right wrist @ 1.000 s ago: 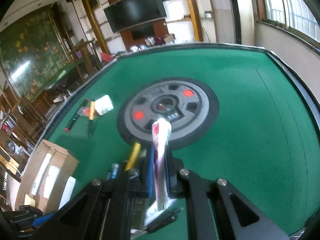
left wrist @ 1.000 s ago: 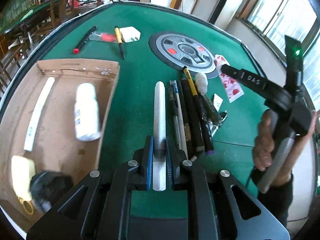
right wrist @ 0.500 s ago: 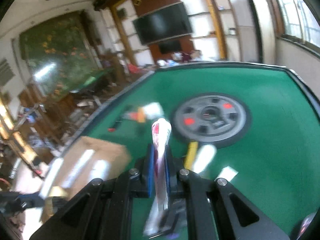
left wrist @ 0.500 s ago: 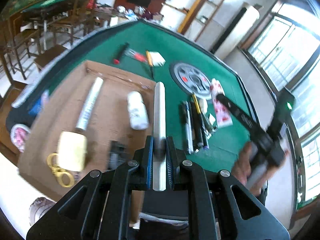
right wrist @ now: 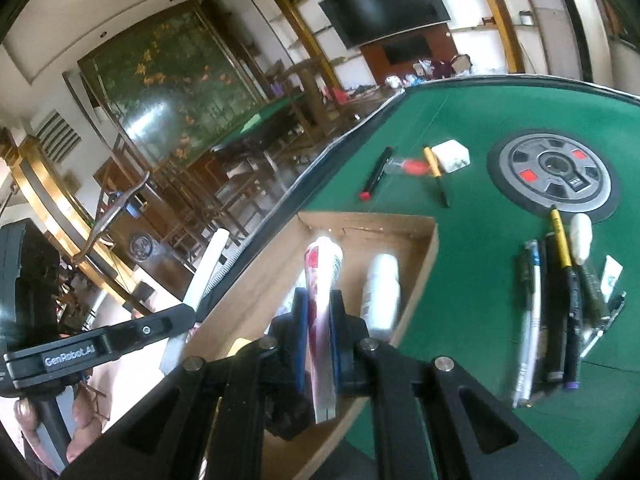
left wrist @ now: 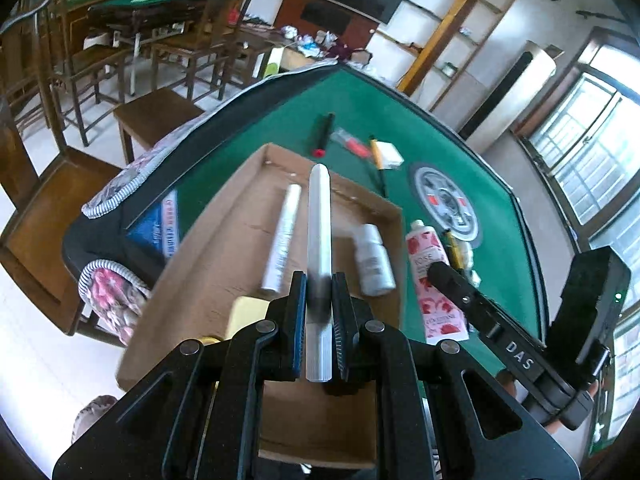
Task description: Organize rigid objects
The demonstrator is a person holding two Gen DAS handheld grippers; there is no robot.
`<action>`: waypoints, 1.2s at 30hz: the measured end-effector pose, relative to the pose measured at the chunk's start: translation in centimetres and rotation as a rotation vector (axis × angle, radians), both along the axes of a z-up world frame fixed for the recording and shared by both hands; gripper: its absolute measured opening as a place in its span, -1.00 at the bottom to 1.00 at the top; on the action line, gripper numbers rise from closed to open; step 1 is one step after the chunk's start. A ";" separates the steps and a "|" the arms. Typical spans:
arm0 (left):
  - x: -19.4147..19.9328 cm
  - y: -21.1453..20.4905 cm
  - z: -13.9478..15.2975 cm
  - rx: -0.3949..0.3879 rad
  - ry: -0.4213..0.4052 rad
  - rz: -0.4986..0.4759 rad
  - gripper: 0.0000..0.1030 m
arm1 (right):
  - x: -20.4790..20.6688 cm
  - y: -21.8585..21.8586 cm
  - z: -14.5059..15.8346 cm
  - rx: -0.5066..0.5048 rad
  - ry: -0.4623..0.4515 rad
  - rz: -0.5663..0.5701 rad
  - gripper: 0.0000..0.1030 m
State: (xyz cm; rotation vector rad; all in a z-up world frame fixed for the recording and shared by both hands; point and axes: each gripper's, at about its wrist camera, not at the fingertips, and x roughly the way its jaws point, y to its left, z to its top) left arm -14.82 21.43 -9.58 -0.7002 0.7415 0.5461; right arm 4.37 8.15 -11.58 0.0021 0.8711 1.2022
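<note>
A stiff, light white tube (left wrist: pixel 319 216) is being clamped near its lower end by the left gripper (left wrist: pixel 319 312) at centre frame, above the cardboard box (left wrist: pixel 224 256) – a pink tube (right wrist: pixel 320 280), probably softer, is being pinched by the right gripper (right wrist: pixel 319 340).

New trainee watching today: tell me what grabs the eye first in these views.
Both grippers are loaded over the cardboard box: the left gripper clamps a long white tube, and the right gripper pinches a rose-print cream tube. Right of the box, pens lie bunched on the green table.
</note>
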 end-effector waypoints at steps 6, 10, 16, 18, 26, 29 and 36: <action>1.3 3.2 -2.2 -0.016 0.053 -0.004 -0.77 | -0.2 1.8 -0.9 -0.034 0.020 0.017 -0.84; 2.7 5.0 -3.9 -0.016 0.097 -0.014 -0.77 | -0.6 3.5 -1.9 -0.064 0.022 0.035 -0.84; 4.1 6.6 -6.1 -0.035 0.150 -0.028 -0.77 | -0.9 4.9 -3.0 -0.106 0.020 0.040 -0.84; 4.4 6.8 -6.6 -0.040 0.158 -0.036 -0.77 | -0.9 5.1 -3.4 -0.120 0.022 0.041 -0.84; 5.3 7.0 -7.8 -0.034 0.204 -0.051 -0.77 | -1.7 5.6 -4.2 -0.160 0.011 0.054 -0.84; 5.8 7.2 -8.2 -0.035 0.222 -0.060 -0.77 | -1.7 5.7 -4.2 -0.169 0.004 0.053 -0.84; 6.5 7.2 -8.7 -0.030 0.262 -0.079 -0.77 | -1.6 5.9 -4.7 -0.192 0.011 0.047 -0.83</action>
